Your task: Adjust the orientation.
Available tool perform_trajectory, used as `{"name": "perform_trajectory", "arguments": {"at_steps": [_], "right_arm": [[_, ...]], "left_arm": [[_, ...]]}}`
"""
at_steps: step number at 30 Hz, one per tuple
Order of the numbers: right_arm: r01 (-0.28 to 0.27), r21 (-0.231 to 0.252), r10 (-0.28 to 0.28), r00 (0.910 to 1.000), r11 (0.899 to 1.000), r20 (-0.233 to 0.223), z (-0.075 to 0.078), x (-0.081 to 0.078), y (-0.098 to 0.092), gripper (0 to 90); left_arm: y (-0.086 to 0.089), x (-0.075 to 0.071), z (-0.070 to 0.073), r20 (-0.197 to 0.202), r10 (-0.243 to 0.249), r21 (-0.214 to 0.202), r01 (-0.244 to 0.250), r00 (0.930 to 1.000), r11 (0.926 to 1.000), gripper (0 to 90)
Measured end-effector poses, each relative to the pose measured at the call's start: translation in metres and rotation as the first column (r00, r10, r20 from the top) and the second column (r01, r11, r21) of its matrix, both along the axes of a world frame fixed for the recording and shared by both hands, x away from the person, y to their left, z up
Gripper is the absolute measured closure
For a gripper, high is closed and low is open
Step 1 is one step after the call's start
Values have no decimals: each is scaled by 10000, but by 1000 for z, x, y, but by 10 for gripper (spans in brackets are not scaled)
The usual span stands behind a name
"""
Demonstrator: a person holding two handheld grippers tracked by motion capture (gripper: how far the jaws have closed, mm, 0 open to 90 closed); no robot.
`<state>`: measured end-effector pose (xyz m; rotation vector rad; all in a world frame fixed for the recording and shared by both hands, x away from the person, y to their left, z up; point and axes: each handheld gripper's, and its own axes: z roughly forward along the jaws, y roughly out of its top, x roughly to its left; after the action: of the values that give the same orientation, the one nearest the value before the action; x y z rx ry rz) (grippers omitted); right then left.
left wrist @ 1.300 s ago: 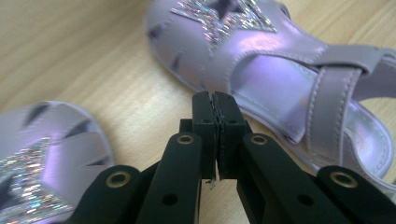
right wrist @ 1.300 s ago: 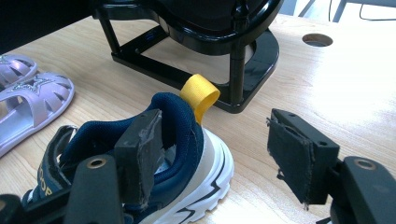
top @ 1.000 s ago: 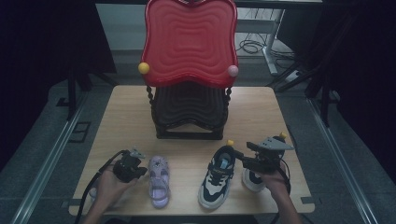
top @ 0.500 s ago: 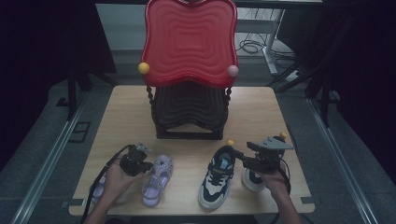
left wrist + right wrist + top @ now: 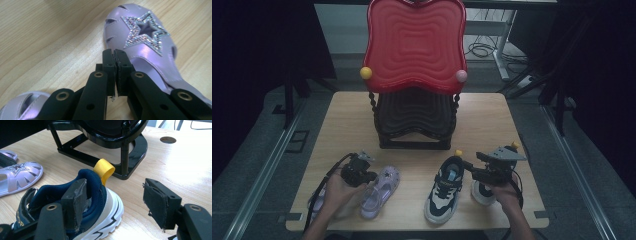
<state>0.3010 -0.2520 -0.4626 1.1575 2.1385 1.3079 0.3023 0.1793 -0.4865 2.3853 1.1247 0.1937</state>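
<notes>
A lilac sandal [image 5: 379,192] with a glittery star [image 5: 145,32] lies at the table's front left, toe turned to the upper right. My left gripper [image 5: 371,176] [image 5: 115,53] is shut on the thin side edge of the sandal; its jaws have just been opening a hair. A second lilac sandal [image 5: 314,200] lies partly under the left hand. My right gripper [image 5: 467,170] [image 5: 115,187] stands open at the heel of a navy and white sneaker [image 5: 444,187] [image 5: 100,195]. One jaw is inside the collar by the yellow pull loop [image 5: 103,171], the other well clear outside. A second sneaker [image 5: 482,194] lies under that gripper.
A black ribbed stand [image 5: 414,117] carrying a big red wavy panel [image 5: 414,45] fills the table's back middle, with a yellow ball [image 5: 366,73] and a pink ball [image 5: 461,76] on its posts. The wooden table [image 5: 342,125] has a round hole [image 5: 167,139].
My left gripper has shifted a little to the right, and the lilac sandal in it has swung its toe toward the right. The right gripper and the sneakers have stayed put.
</notes>
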Motion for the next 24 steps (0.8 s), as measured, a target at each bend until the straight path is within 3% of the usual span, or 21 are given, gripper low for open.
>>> {"name": "perform_trajectory", "arguments": {"at_steps": [10,18,24], "right_arm": [[34,46,-34,10000,10000,30,1,-1,-1,345],[59,60,-59,10000,10000,29,1,-1,-1,346],[92,71,-92,9999,9999,54,2,-1,-2,345]], "left_arm": [[13,-28,24,501,-4,-440,26,9987,9990,829],[17,-47,29,832,136,-446,-99,9964,9990,686],[21,-55,28,807,214,-458,-177,9965,9988,663]]}}
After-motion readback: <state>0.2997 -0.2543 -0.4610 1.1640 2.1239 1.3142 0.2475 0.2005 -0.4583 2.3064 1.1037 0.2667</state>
